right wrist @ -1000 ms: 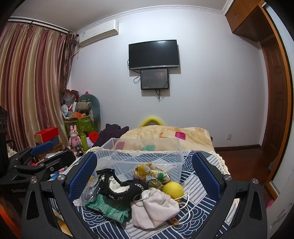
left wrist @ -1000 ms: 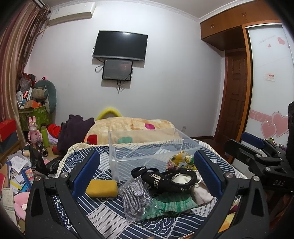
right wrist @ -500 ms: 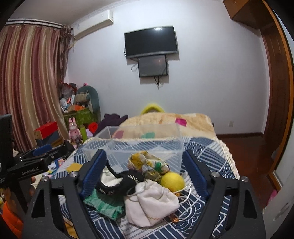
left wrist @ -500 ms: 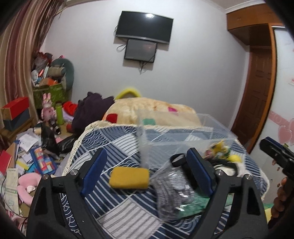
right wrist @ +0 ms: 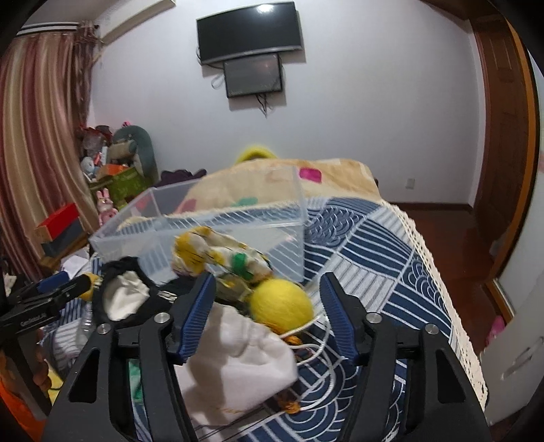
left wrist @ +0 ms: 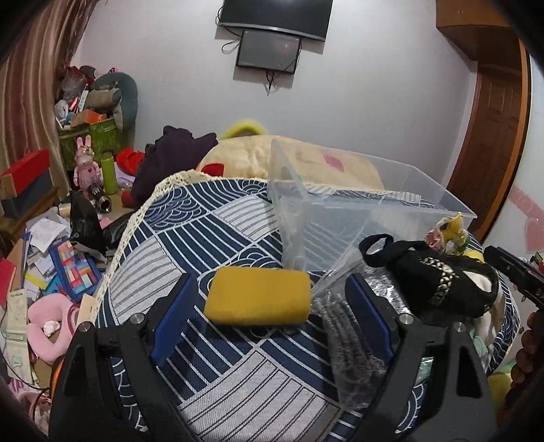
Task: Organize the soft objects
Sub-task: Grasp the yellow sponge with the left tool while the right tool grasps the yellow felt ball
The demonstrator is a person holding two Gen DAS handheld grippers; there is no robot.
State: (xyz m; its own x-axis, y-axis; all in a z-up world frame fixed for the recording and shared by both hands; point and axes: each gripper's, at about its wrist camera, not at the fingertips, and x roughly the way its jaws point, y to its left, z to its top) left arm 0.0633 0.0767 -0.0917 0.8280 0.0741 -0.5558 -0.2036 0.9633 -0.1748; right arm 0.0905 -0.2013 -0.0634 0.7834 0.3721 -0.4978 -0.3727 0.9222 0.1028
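While both tools gape, left tool (left wrist: pixel 270 302) frames sponge (left wrist: pixel 259 295)

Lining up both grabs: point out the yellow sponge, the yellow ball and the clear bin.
yellow sponge (left wrist: pixel 260 295), left wrist view, top face.
yellow ball (right wrist: pixel 280 301), right wrist view, front surface.
clear bin (right wrist: pixel 204 222), right wrist view, near wall.

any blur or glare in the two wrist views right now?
Right wrist view: motion-smeared, the yellow felt ball and white drawstring pouch soft-edged, glare on the black wall TV. Left wrist view: sharper, the yellow rectangular sponge crisp; both have fisheye bending and dark corners.
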